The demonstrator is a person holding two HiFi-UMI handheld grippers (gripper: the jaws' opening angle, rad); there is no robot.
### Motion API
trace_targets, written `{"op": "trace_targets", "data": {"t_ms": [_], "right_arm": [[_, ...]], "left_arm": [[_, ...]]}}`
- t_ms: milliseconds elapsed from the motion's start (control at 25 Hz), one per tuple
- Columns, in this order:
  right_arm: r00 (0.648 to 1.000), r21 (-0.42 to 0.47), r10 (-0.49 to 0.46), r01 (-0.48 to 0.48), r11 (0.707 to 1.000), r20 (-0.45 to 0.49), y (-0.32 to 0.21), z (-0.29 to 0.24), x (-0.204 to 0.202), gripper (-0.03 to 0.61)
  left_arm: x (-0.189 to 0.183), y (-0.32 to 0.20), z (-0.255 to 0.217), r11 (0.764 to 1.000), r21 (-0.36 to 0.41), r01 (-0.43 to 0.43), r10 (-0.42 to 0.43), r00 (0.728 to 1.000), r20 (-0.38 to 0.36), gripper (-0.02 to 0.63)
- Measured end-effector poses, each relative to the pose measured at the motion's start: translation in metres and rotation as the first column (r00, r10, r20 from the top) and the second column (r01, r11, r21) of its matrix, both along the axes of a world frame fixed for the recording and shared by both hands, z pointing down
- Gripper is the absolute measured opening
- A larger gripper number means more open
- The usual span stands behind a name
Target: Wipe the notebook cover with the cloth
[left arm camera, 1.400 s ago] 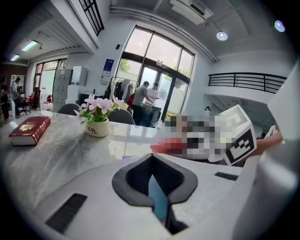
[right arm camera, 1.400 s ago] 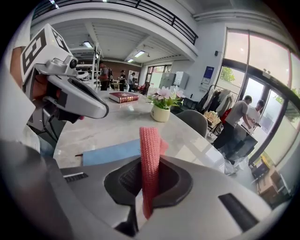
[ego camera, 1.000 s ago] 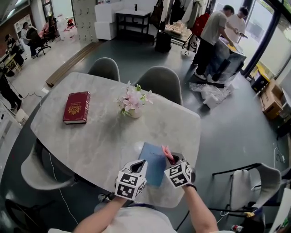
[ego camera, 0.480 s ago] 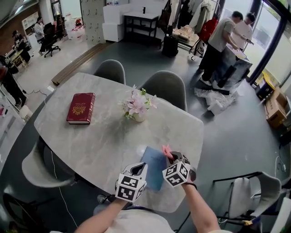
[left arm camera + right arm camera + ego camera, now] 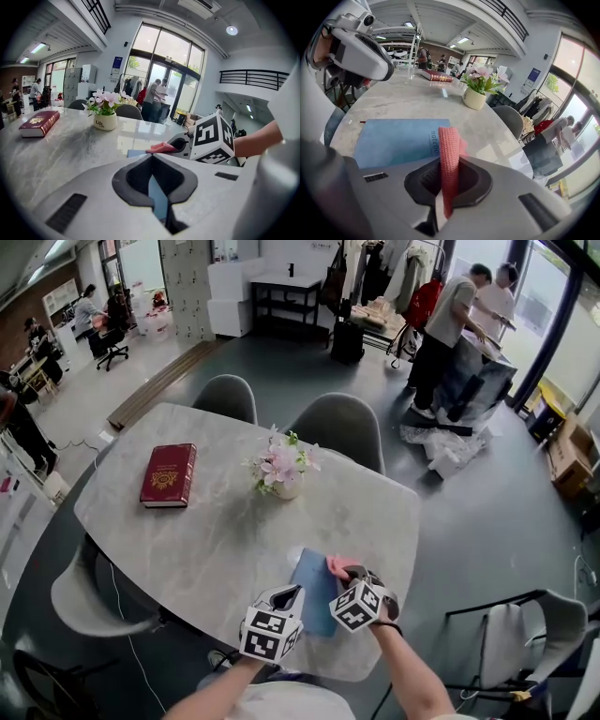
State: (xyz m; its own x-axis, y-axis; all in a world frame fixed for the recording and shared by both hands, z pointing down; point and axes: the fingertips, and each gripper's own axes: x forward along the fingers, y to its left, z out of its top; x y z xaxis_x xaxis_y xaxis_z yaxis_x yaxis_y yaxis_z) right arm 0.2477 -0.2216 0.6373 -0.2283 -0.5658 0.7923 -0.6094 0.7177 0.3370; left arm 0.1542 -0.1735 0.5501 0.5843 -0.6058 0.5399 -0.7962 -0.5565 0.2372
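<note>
A blue notebook (image 5: pixel 310 590) lies flat near the table's front edge, also seen in the right gripper view (image 5: pixel 396 140). My right gripper (image 5: pixel 351 576) is shut on a folded pink cloth (image 5: pixel 337 566), which hangs from the jaws (image 5: pixel 449 150) over the notebook's far right corner. My left gripper (image 5: pixel 289 596) sits at the notebook's near left edge. A thin blue strip of the cover shows between its nearly closed jaws (image 5: pixel 157 197). From the left gripper view, the cloth (image 5: pixel 161 148) rests on the notebook (image 5: pixel 137 153).
A red book (image 5: pixel 169 474) lies at the far left of the grey marble table (image 5: pixel 216 531). A white pot of pink flowers (image 5: pixel 284 470) stands mid-table. Two grey chairs (image 5: pixel 345 427) are behind the table, and people stand at the back right.
My right gripper has shifted the cloth slightly left and nearer, onto the notebook's far corner. The left gripper stays at the notebook's near edge.
</note>
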Motion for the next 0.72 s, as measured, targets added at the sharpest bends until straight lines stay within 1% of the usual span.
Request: {"op": "trace_targets", "data": {"t_ms": [480,720], "right_arm": [[0.999,-0.016,0.029,-0.028,0.999,0.026,0.021,0.0,-0.006,0.015],[0.998,-0.021,0.051,-0.05,0.999,0.022,0.04,-0.004,-0.013,0.015]], "left_arm": [[0.004,0.01,-0.005,0.999,0.002,-0.04,0.04,0.999,-0.002,0.006],[0.003,0.022,-0.012,0.996,0.007,-0.087,0.087,0.996,-0.02,0.006]]}}
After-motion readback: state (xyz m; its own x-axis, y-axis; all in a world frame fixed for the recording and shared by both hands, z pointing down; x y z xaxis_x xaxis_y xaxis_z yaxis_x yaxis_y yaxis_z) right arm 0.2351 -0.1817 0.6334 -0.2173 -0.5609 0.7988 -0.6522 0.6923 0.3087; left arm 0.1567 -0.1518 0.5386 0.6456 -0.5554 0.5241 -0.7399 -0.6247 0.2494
